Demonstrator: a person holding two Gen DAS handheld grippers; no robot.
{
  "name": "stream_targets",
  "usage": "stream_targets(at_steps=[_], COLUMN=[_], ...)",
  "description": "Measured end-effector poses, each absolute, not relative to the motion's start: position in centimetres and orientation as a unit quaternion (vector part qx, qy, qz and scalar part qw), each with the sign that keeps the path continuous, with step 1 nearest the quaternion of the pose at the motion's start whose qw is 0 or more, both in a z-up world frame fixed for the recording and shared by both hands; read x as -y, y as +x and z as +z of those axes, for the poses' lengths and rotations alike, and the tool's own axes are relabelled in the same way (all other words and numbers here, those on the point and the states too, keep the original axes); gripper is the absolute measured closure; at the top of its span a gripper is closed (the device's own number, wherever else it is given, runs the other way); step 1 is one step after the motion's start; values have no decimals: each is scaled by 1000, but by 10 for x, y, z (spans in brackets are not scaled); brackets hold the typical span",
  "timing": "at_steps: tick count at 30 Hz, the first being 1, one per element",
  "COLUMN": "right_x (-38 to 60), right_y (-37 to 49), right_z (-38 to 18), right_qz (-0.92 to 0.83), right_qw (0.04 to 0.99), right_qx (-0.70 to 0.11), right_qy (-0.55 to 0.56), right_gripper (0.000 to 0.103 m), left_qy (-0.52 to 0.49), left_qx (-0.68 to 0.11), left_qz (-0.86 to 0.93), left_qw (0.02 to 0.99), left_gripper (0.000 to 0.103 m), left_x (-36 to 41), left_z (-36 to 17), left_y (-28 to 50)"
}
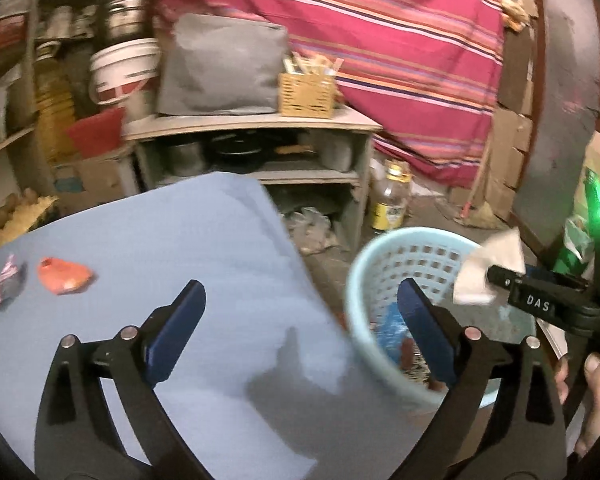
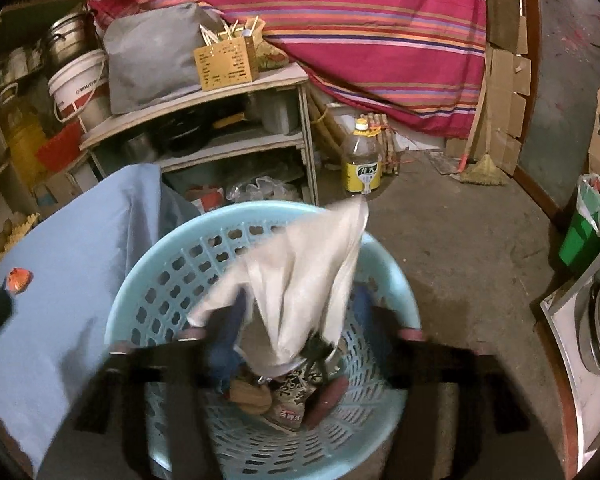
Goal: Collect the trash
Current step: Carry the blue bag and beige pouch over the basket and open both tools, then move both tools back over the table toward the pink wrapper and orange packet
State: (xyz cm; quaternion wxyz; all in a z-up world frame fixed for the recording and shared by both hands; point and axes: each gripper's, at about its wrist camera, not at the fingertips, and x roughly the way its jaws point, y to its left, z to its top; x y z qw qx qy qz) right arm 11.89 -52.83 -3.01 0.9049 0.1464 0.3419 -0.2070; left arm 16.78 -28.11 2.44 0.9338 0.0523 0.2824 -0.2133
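Observation:
A light blue perforated basket (image 1: pixel 380 264) (image 2: pixel 148 280) stands on the floor beside a table under a blue cloth (image 1: pixel 160 260) (image 2: pixel 72 264). Several wrappers lie in its bottom (image 2: pixel 288 396). My right gripper (image 1: pixel 496 276) (image 2: pixel 296 340) is over the basket with a crumpled white tissue (image 1: pixel 488 268) (image 2: pixel 300 272) between its blurred fingers. My left gripper (image 1: pixel 300 320) is open and empty above the table's right edge. An orange wrapper (image 1: pixel 64 274) (image 2: pixel 18 279) and a striped pink-and-grey wrapper (image 1: pixel 6 286) lie on the cloth at the far left.
A wooden shelf unit (image 1: pixel 252 124) (image 2: pixel 204 100) holds a grey bag and a yellow box. A yellow-labelled bottle (image 1: pixel 392 200) (image 2: pixel 362 160) stands on the floor. A green bin (image 2: pixel 588 228) and a broom (image 2: pixel 482 168) are at the right.

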Motion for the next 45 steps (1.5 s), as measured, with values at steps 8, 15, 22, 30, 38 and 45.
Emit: stream_targets(at_steps=[8,15,22,30,38,45], right_x=[510,469,415,351,284,239], right_y=[131,142,161,200,248,279], right_z=[-36,-20,-1,5,-2,-6], right_qz=[-219,-219,-196,-173,-129,-105], right_qw=[895,906,923,934,938,939], right_qx=[-354,-333,-306,-302,-316,-327], right_qy=[162,142,122,80,61,28], right_gripper=[23,21,9,9,9,9], left_qy=[36,28,28,19,-16,-28], left_qx=[-260,-254,-253,-274,-290,-309], left_qz=[-158,-115,-68,-17,21,42], left_qw=[952,960,965,961,957,950], left_gripper=[6,6,6,5,6,5], left_x=[201,135,79,24,-36,-77], left_z=[45,51,46,28,16,3], left_y=[167,178,200,243,279,307])
